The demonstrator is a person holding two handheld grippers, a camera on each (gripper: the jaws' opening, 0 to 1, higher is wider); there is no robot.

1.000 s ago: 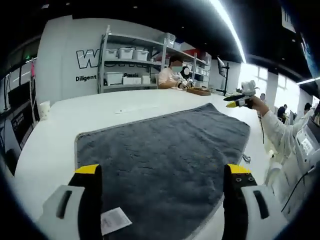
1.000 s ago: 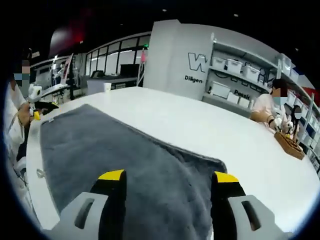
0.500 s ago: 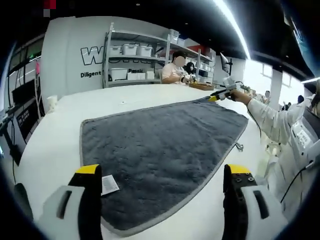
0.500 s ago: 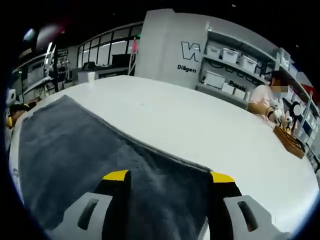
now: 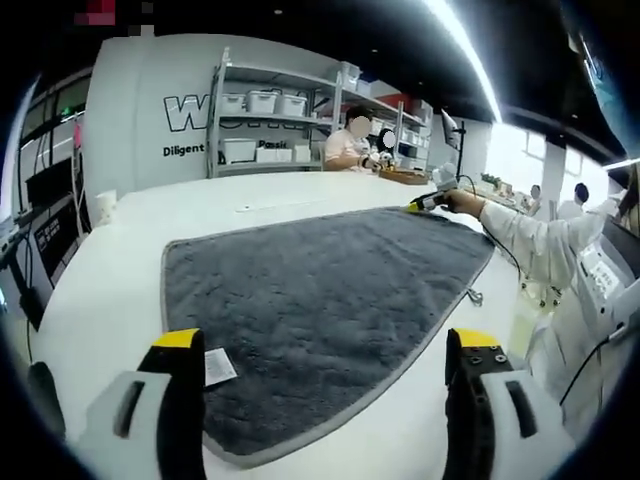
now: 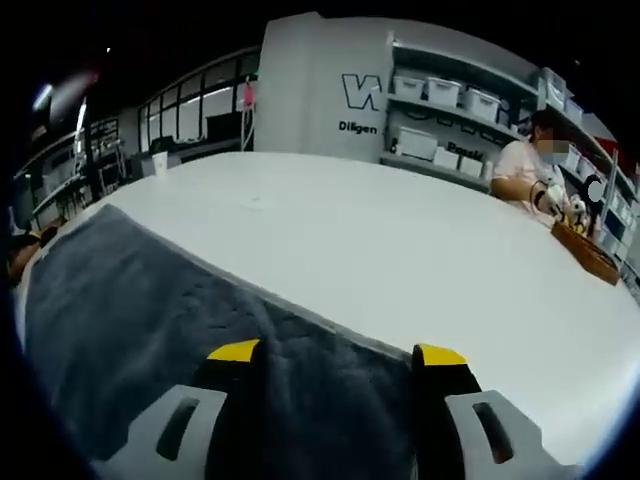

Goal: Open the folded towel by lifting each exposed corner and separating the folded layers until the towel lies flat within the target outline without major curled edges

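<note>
Towel (image 5: 320,300) lies spread on the white table (image 5: 110,290), dark grey and plush with a paler hemmed border, a small white label at its near left edge. Its long axis runs from the left gripper (image 5: 325,345) away toward the right gripper (image 5: 425,203) at the far corner. Both grippers' jaws stand apart, the right gripper's over the far hem.

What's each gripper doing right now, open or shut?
Left gripper: open, above the grey towel, holding nothing.
Right gripper: open, over the towel's edge, holding nothing.
</note>
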